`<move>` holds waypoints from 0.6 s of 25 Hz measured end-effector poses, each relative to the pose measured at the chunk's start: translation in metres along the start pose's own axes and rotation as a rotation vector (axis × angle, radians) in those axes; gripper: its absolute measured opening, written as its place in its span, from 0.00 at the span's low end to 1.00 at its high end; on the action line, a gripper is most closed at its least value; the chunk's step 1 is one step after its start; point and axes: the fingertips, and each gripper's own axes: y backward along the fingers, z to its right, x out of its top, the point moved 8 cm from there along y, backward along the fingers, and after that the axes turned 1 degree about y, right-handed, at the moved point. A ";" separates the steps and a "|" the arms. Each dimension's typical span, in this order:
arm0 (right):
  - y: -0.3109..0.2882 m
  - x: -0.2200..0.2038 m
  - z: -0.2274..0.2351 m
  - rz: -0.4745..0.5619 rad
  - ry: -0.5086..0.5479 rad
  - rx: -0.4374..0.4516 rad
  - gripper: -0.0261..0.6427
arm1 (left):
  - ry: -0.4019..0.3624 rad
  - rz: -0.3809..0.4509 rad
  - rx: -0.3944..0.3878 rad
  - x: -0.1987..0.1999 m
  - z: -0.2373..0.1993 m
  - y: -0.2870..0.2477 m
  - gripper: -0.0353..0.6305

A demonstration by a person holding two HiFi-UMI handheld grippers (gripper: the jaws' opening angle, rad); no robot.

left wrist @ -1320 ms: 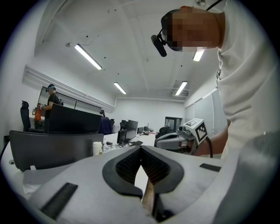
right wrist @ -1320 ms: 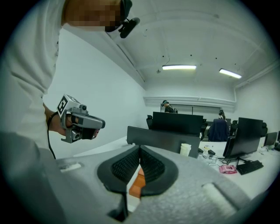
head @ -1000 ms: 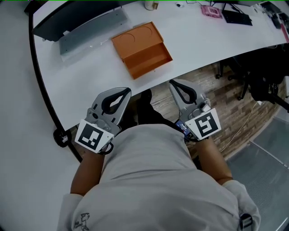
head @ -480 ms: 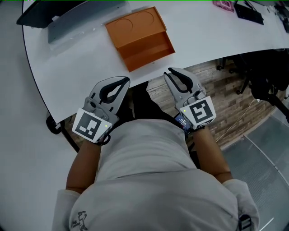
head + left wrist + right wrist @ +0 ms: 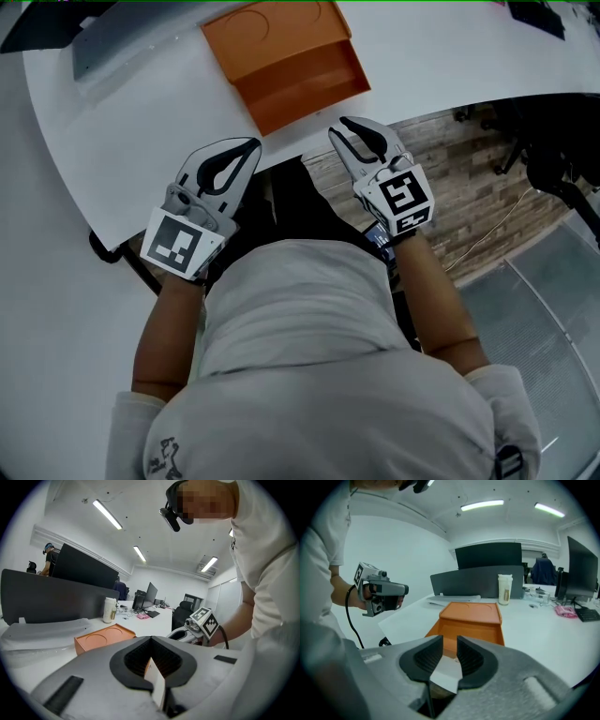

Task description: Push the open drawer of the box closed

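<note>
- Over the near edge of the white tabletop [image 5: 141, 131], the head view shows the orange box [image 5: 272, 33] with its drawer [image 5: 309, 84] pulled out toward us. The front wall of the drawer runs across the view and rises a little to the right. To close, it must slide away from us, up and slightly left.
- Also in the head view, the left hand-held gripper [image 5: 251, 143] and the right hand-held gripper [image 5: 337, 127] both hang at the tabletop edge, on our side of the drawer. Neither touches it. The left tips are near the left front corner of the drawer, and the right tips are just below the right half of the front wall.
- Through the left gripper view, we see its jaws closed together at the tips, with nothing held. The top of the box lies ahead and to the left of the jaw line. The drawer itself is mostly hidden behind the jaws.
- Through the right gripper view, we see that its jaws have just been opening. Now they stand apart with a clear gap, and nothing is between them. The drawer lies straight ahead above this gap, its open tray facing us and the box body behind it.
- We judge that the right hand-held gripper is better lined up. The front wall lies across its pointing line, so a forward push there should drive the drawer in.
</note>
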 end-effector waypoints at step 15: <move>-0.053 -0.059 0.014 -0.131 -0.088 0.011 0.18 | 0.036 -0.087 0.051 -0.045 -0.023 -0.014 0.05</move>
